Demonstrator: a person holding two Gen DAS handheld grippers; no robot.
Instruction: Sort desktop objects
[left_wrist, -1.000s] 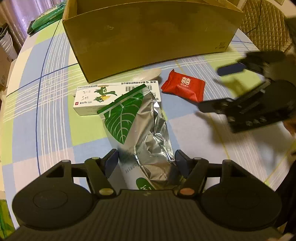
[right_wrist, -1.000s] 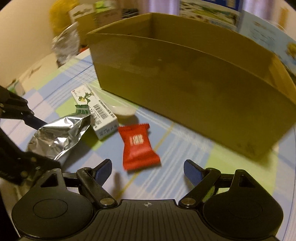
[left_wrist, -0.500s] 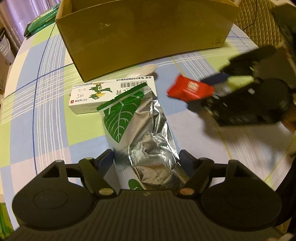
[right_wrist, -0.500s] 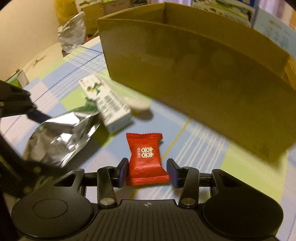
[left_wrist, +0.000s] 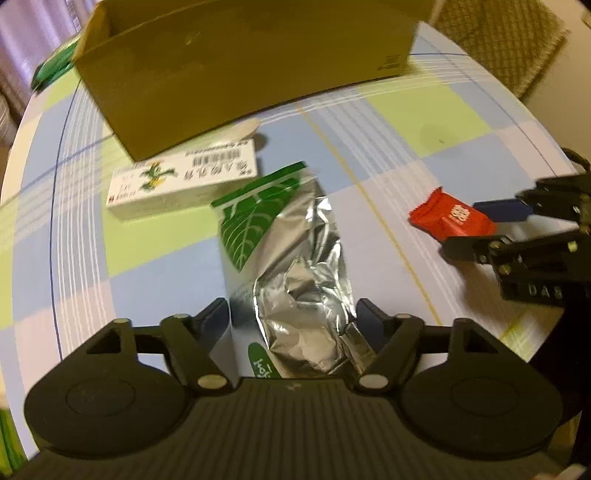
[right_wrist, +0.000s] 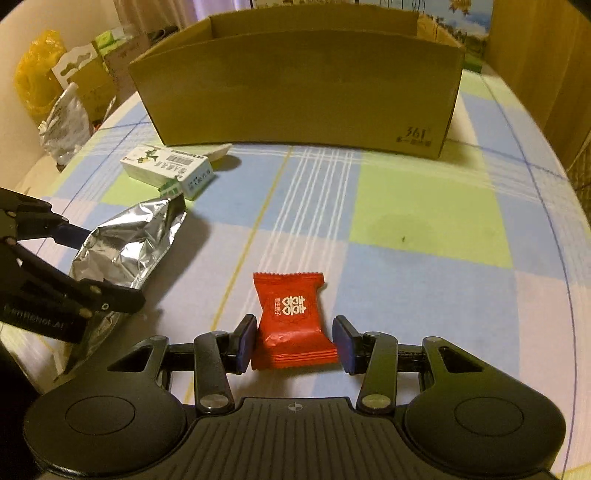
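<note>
The cardboard box is standing open-topped at the far side of the checked surface, with wide bare cloth lying between it and both tools. The silver-and-green foil pouch is lying crumpled on the surface, its lower end sitting between the fingers of the left hand-held gripper, which is pinching it. Just beyond its top edge, a white carton is resting near the box wall. The right hand-held gripper is closing around a red candy packet; its left pad is touching the wrapper, its right pad standing just apart.
</note>
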